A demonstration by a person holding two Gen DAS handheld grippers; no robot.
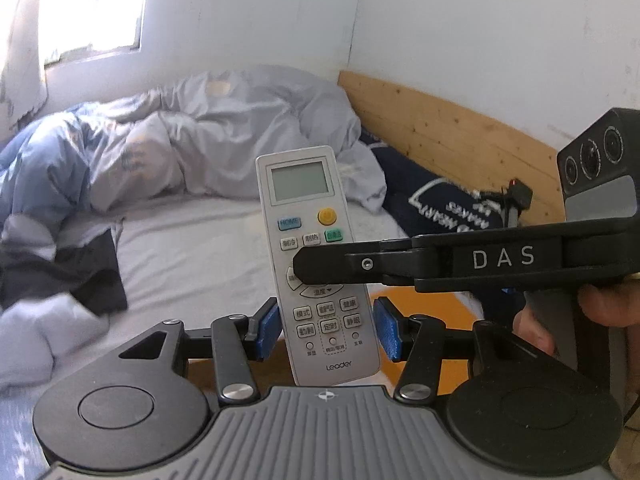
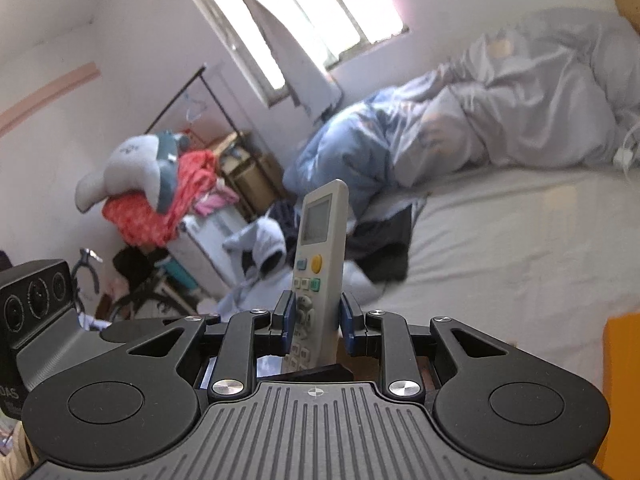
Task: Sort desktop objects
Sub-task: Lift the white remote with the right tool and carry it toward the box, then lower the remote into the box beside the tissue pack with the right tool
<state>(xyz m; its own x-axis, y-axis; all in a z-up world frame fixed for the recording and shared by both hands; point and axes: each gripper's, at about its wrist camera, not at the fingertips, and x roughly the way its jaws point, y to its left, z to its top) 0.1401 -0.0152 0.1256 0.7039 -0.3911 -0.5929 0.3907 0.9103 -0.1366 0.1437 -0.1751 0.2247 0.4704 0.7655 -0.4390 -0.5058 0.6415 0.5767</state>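
Observation:
A white air-conditioner remote (image 1: 316, 256) with a grey screen, a yellow button and the word Leader stands upright in the air. My right gripper (image 2: 317, 322) is shut on the remote (image 2: 320, 264) at its middle, blue pads on both edges; one black finger (image 1: 360, 266) crosses the remote's face in the left wrist view. My left gripper (image 1: 327, 330) is around the remote's lower part with its blue pads (image 1: 267, 330) spread. A gap shows on each side, so it is open and not touching.
A bed (image 1: 200, 248) with a crumpled grey-blue duvet (image 1: 224, 128) and dark clothes lies behind. A wooden headboard (image 1: 440, 128) runs at the right. An orange surface (image 2: 622, 380) shows low right. A pile with a plush toy (image 2: 132, 168) and red cloth stands at the left.

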